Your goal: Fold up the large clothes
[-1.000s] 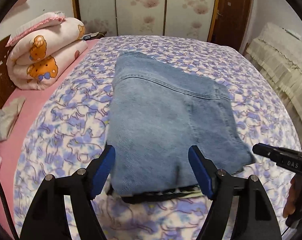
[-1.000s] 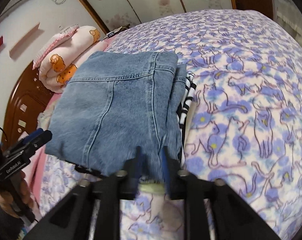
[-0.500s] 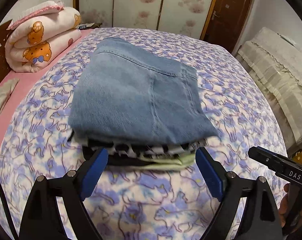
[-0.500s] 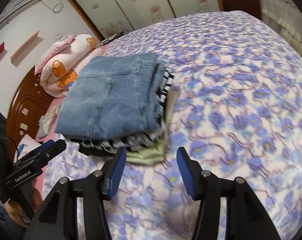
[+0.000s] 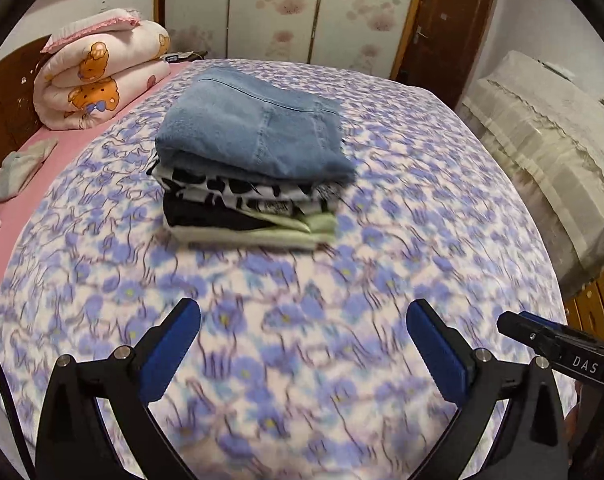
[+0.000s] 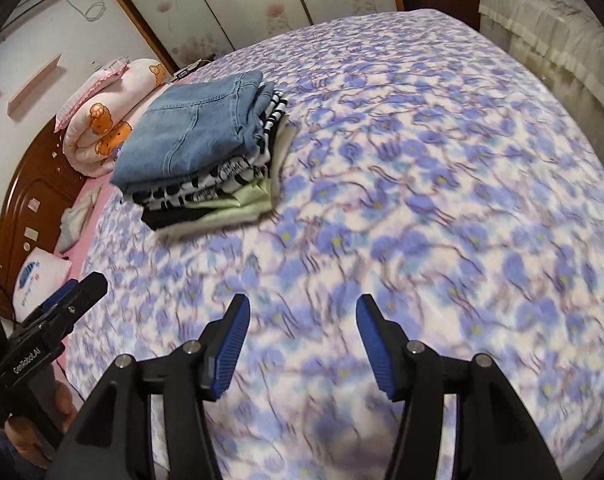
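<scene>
1. While both grippers hover apart from it, the folded jeans (image 5: 254,132) top a clothes stack (image 6: 206,184) on the floral bedspread (image 5: 381,240).
2. Left gripper (image 5: 302,344) and right gripper (image 6: 300,340) have fingers spread, empty.
3. Rolled quilt (image 5: 102,84) sits beyond, near the headboard (image 6: 26,184).

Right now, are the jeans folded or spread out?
Folded. The jeans lie as a compact rectangle on top of the stack, with layered edges showing at the front.

Ahead of the left gripper's (image 5: 303,332) spread jaws, jeans (image 5: 254,132) top a clothes stack (image 5: 246,208) on the bed (image 5: 341,280); a rolled quilt (image 5: 102,84) lies beyond, apparently leftward.
</scene>
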`<state>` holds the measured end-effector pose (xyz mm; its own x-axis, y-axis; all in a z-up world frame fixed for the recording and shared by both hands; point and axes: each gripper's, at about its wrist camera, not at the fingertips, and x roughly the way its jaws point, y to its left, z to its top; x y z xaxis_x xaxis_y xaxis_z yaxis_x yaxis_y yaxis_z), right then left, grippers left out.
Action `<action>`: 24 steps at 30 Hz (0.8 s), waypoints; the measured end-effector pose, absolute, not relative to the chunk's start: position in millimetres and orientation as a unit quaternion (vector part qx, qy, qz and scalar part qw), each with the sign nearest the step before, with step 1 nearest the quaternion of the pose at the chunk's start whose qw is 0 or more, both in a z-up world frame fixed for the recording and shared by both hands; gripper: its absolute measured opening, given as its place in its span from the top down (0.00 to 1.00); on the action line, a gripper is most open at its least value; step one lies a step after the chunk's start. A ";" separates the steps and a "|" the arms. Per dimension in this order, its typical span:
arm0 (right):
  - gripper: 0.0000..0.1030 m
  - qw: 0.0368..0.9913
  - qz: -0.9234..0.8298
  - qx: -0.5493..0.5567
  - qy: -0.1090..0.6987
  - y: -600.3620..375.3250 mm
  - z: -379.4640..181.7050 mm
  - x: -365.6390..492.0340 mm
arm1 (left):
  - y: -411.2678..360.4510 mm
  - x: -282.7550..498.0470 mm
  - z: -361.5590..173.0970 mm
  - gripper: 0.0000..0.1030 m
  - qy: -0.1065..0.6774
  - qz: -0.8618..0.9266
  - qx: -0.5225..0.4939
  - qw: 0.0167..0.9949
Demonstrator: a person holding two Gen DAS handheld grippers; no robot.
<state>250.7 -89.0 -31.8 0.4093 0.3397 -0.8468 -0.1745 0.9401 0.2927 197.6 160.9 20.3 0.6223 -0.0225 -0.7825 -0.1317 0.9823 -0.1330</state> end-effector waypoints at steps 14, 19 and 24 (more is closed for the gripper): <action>0.35 0.866 0.116 0.032 0.485 -135.1 -22.2 142.4 | 80.4 96.2 13.3 0.01 0.456 0.039 -0.048 0.888; 0.28 0.869 0.097 0.036 0.485 -145.5 -36.8 114.5 | 67.9 69.0 -6.7 0.01 0.461 0.041 -0.069 0.884; 0.27 0.874 0.089 0.048 0.476 -151.2 -43.7 93.7 | 61.1 53.4 -17.5 0.01 0.458 0.051 -0.080 0.884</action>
